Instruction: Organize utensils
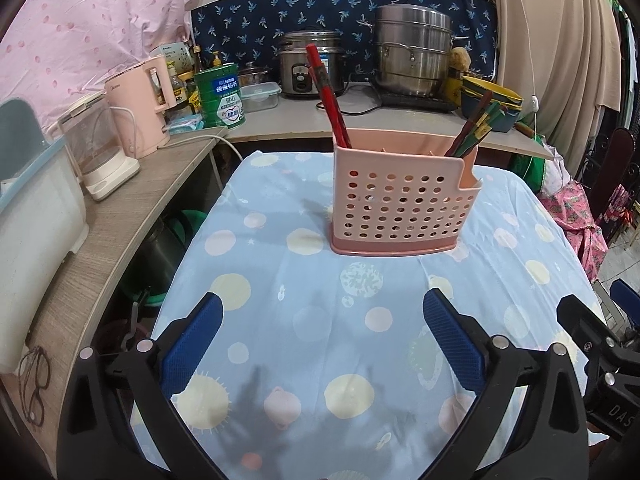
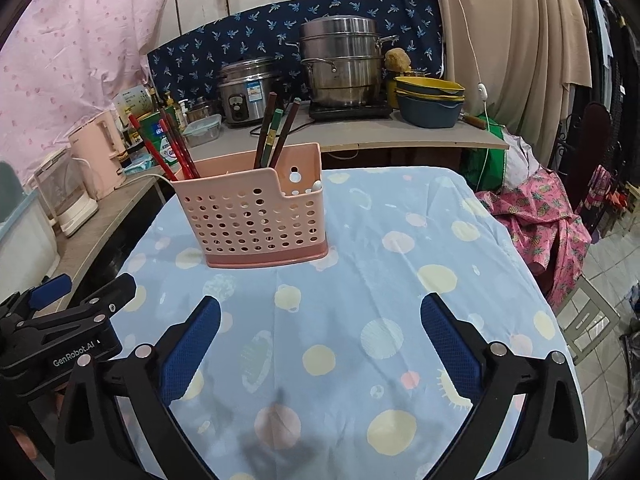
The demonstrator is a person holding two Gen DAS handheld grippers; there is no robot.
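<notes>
A pink perforated utensil holder stands upright on a table draped in a light blue dotted cloth. Red chopsticks lean in its left end. Dark brown and green chopsticks lean in its right end. My left gripper hangs open over the bare cloth in front of the holder, nothing between its blue pads. My right gripper is likewise open and empty, nearer the holder's right side. Each gripper shows at the other view's edge.
A wooden counter runs along the left with a pink kettle and a glass kettle. Behind stand a rice cooker, a steel steamer pot and stacked bowls. Glasses lie on the counter.
</notes>
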